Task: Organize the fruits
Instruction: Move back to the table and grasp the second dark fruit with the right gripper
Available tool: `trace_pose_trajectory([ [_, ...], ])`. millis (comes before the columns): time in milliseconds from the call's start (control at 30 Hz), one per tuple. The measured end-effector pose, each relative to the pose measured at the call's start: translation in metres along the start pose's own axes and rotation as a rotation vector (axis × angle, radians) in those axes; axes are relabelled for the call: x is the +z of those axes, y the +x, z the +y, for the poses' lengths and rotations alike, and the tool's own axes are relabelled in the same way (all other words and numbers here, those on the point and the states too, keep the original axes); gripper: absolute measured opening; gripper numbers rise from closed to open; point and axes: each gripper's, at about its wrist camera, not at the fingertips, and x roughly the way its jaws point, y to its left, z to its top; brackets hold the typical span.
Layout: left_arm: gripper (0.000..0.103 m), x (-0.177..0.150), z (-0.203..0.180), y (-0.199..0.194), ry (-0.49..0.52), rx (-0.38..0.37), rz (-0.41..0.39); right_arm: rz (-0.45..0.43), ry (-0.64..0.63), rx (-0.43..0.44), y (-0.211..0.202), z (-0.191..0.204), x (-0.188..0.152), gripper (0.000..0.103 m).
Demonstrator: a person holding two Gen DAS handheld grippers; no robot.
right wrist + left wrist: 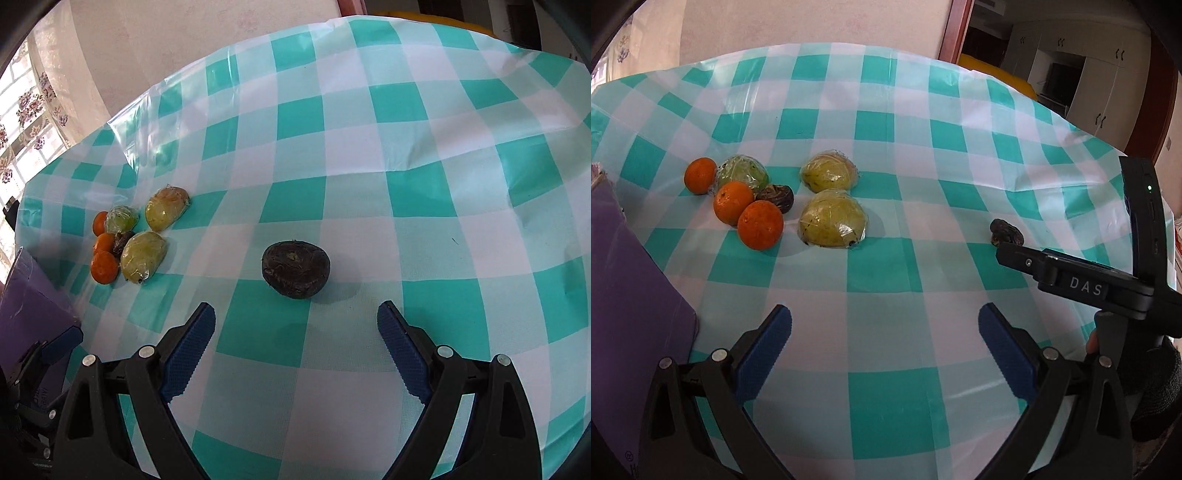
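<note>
Checked tablecloth — oranges, wrapped fruits, dark fruit

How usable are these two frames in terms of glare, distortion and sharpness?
Left wrist view: strong fisheye curvature bends the checked tablecloth; plastic wrap on the nearest wrapped fruit shows small glare spots; fruit is sharp. Right wrist view: same bowing, a bright sheen on the cloth's fold at upper left, window overexposed; the dark fruit is sharp with a soft shadow at its right. Dark vignette in the corners of both.
</note>
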Motion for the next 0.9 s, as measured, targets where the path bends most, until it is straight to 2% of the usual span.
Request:
trace_pose_trajectory([
  [133,0.101,0.006,0.007,0.007,-0.036,-0.004,0.002,0.015,-0.049,-0.026,0.012,0.009,0.012,0.085],
  [267,0.101,0.005,0.022,0.014,-0.120,-0.026,0.036,0.019,-0.094,-0.073,0.020,0.017,0.019,0.076],
  [367,0.101,0.005,0.028,0.015,-0.152,-0.053,0.032,0.026,-0.143,-0.154,0.025,0.026,0.020,0.069],
  [433,0.101,0.005,0.027,0.014,-0.147,-0.049,0.032,0.012,-0.164,-0.168,0.025,0.031,0.018,0.053],
  [533,0.101,0.005,0.025,0.014,-0.141,-0.042,0.033,0.000,-0.153,-0.178,0.023,0.028,0.018,0.041],
  [700,0.101,0.005,0.030,0.013,-0.168,-0.054,0.024,-0.006,-0.110,-0.136,0.021,0.019,0.020,0.040],
  [900,0.101,0.009,0.045,0.011,-0.251,-0.028,-0.005,-0.018,-0.023,-0.049,0.018,0.005,0.022,0.040],
])
